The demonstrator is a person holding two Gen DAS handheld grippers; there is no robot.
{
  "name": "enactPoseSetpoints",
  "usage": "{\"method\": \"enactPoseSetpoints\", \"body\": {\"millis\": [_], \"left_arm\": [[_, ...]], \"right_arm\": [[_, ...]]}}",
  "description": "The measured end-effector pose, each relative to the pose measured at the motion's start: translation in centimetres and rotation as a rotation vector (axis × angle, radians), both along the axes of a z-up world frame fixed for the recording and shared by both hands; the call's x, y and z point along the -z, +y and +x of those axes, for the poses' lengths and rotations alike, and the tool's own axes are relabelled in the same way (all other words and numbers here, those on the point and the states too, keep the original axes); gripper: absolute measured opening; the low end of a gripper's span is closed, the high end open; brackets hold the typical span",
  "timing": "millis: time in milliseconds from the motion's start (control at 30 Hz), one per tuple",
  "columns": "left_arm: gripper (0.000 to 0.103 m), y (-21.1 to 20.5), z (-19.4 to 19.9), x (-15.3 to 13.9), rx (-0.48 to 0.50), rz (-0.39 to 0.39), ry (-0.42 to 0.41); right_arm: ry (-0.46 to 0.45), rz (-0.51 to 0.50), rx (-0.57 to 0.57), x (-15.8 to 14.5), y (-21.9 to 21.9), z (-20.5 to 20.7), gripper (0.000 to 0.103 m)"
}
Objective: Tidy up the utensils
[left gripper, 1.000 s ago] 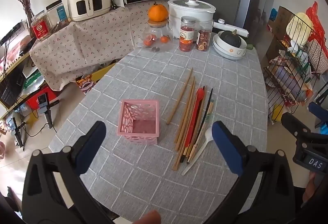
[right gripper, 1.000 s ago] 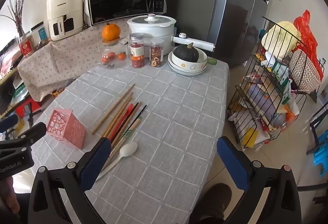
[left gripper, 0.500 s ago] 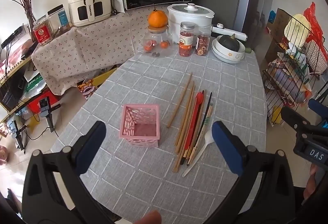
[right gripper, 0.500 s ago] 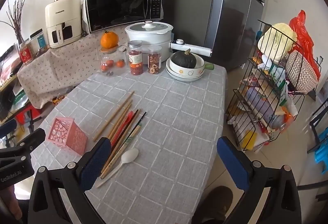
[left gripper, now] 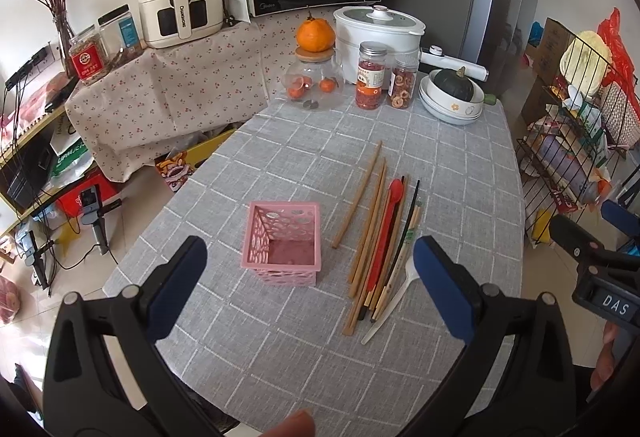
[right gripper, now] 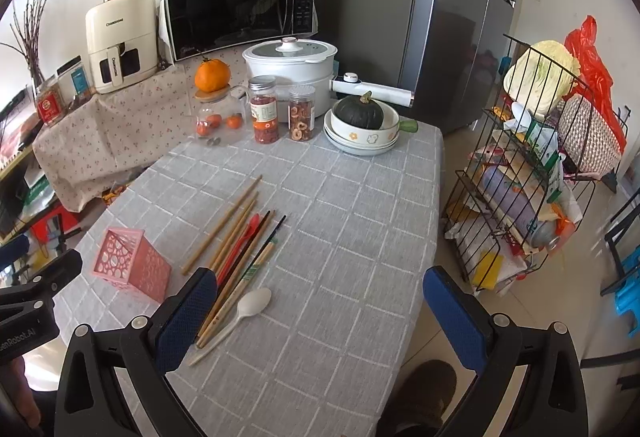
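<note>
Both views have drawn back slightly from the table. We hold our left gripper (left gripper: 310, 273) and right gripper (right gripper: 320, 301) wide, gripping nothing. Ahead, the pink basket (left gripper: 282, 243) stands upright just left of the utensils (left gripper: 380, 237), jars (left gripper: 371, 80) beyond.

Grey-check table (left gripper: 280, 357) w/ pink basket (left gripper: 284, 243), utensil row (left gripper: 384, 233), jars (left gripper: 371, 75), bowls (left gripper: 452, 105), cooker (left gripper: 378, 33).
</note>
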State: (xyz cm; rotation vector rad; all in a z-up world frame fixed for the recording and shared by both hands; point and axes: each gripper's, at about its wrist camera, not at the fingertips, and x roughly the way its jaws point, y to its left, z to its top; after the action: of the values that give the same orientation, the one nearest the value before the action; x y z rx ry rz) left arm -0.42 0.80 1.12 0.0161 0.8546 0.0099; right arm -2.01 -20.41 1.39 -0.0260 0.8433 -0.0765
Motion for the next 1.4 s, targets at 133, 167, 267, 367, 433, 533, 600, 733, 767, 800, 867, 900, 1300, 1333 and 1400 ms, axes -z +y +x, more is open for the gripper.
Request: {"method": "enactPoseSetpoints", "body": {"millis": [133,167,267,367,433,533,600,733,767,800,867,900,1300,1333,1400], "left_arm": [[0.103,0.13,-0.01,-0.14,-0.006,-0.002,-0.004],[0.103,0.15,-0.03,-0.18,-0.006,-0.003,-0.006],[0.103,0.16,-0.08,-0.16,-0.005,0.001,-0.009],[0.103,0.18,-0.1,-0.18,-0.006,-0.003,-0.009],[0.103,0.3,-0.05,-0.26,-0.009,-0.004,-0.011],[0.103,0.44,-0.02,-0.29,-0.01,-0.011,-0.008],[0.103,0.45,-0.03,-0.34,-0.01,-0.012,-0.01],[0.103,0.57,0.03,-0.35,-0.014,-0.012,-0.012],[0.103,0.56,0.06,-0.32,-0.014,-0.012,-0.011],[0.103,0.57,0.04,-0.31,-0.014,-0.011,-0.01],[0.103,0.62,0.03,-0.3,-0.015,-0.01,-0.011],[0.103,0.62,0.04,-0.31,-0.014,-0.011,-0.012],[0.103,0.44,0.07,-0.22,-0.011,-0.006,-0.015],[0.103,0.44,0.05,-0.23,-0.011,-0.005,-0.017],[0.103,0.44,0.1,-0.21,-0.011,-0.004,-0.018]], "right_arm": [[0.007,0.005,-0.005,0.12,0.03,0.07,0.103],[0.008,0.004,-0.005,0.15,0.04,0.06,0.103],[0.007,0.004,-0.004,0.22,0.04,0.04,0.103],[0.007,0.002,-0.002,0.3,-0.04,0.04,0.103],[0.012,0.004,0.003,0.36,-0.12,0.13,0.103],[0.015,0.011,0.008,0.48,-0.29,0.19,0.103],[0.018,0.01,0.009,0.55,-0.31,0.21,0.103],[0.018,0.01,0.008,0.48,-0.33,0.21,0.103],[0.018,0.01,0.009,0.48,-0.3,0.22,0.103],[0.018,0.01,0.008,0.48,-0.3,0.22,0.103],[0.019,0.01,0.007,0.5,-0.3,0.21,0.103],[0.019,0.009,0.008,0.51,-0.3,0.21,0.103],[0.017,0.022,0.016,0.13,-0.59,0.19,0.103],[0.017,0.021,0.014,0.11,-0.54,0.16,0.103],[0.016,0.018,0.011,0.11,-0.48,0.11,0.103]]}}
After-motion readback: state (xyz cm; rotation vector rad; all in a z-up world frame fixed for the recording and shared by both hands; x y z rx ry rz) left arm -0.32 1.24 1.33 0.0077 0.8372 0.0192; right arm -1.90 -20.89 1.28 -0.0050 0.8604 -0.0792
